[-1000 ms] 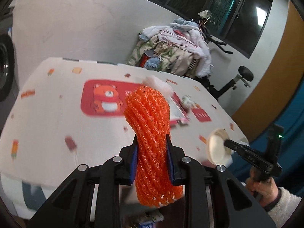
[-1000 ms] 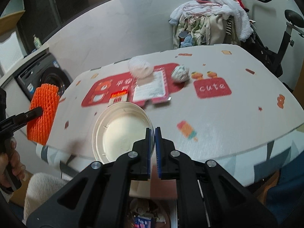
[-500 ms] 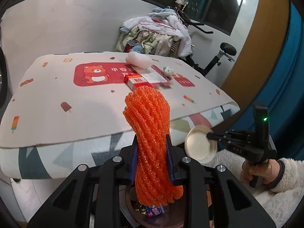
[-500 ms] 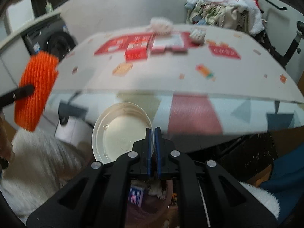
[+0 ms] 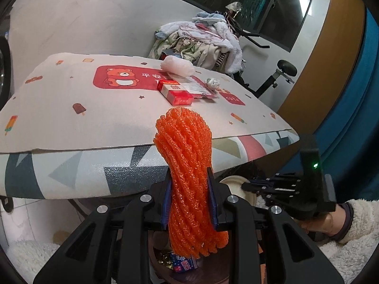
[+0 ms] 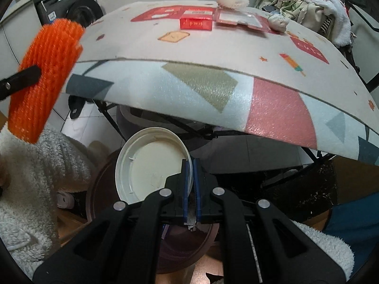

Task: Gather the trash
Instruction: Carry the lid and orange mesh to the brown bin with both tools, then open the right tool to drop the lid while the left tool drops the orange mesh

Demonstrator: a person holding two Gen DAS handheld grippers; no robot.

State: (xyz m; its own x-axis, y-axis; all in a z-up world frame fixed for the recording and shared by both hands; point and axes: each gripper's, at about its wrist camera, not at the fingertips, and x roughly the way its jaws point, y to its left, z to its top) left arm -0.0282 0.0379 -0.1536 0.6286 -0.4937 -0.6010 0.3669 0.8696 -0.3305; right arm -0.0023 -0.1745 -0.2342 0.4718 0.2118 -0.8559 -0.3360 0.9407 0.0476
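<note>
My left gripper [image 5: 188, 182] is shut on an orange foam net sleeve [image 5: 187, 165], held upright below the table's front edge; the sleeve also shows in the right wrist view [image 6: 45, 80]. My right gripper [image 6: 191, 168] is shut on the rim of a white plastic lid [image 6: 151, 165], held over a dark brown trash bin [image 6: 180, 253]. The lid [image 5: 233, 185] and right gripper [image 5: 284, 189] also show in the left wrist view. The bin [image 5: 189, 272] below the sleeve holds wrappers and a blue packet [image 5: 184, 264].
On the table [image 5: 71, 118] lie a red box [image 5: 175, 92], a flat plastic package [image 5: 194, 86], a white foam net [image 5: 177, 67] and a crumpled tissue [image 5: 213, 82]. Clothes pile [image 5: 201, 45] and exercise bike behind. A washing machine [image 6: 68, 7] stands at left.
Both grippers have dropped lower, from the table edge to below it, over the trash bin. Each keeps its hold on the sleeve and the lid.
</note>
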